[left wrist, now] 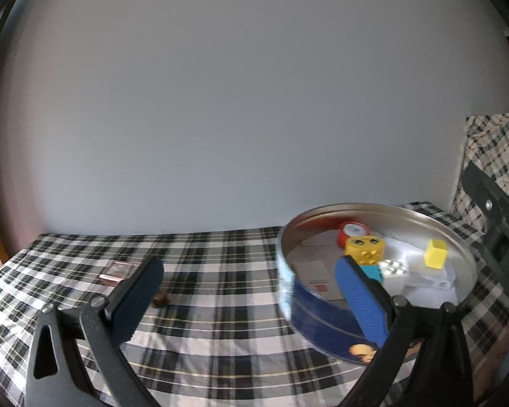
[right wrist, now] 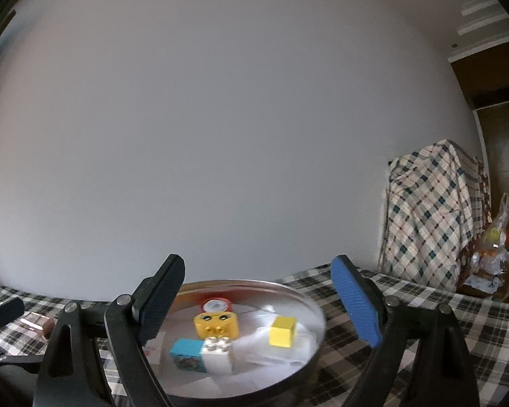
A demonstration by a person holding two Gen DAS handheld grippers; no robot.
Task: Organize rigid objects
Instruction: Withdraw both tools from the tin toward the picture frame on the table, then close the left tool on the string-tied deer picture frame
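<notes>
A round blue tin [left wrist: 322, 318] with a silver rim [right wrist: 308, 349] stands on the plaid table. Inside it lie a yellow face brick [left wrist: 364, 248] [right wrist: 215, 324], a red round piece [left wrist: 353, 232] [right wrist: 215, 305], a yellow cube [left wrist: 436, 253] [right wrist: 282, 330], a white studded brick [left wrist: 393, 271] [right wrist: 217, 354], a teal brick [right wrist: 186, 354] and a white plastic piece [left wrist: 427, 279]. My left gripper [left wrist: 251, 300] is open and empty, just left of the tin. My right gripper [right wrist: 259, 302] is open and empty above the tin.
A small brown-pink box [left wrist: 117, 271] [right wrist: 37, 325] and a small brown object [left wrist: 160, 300] lie on the checked tablecloth [left wrist: 220, 339] left of the tin. A plaid cloth-covered object [right wrist: 427, 217] and a foil bag [right wrist: 492, 254] stand at the right. A plain wall is behind.
</notes>
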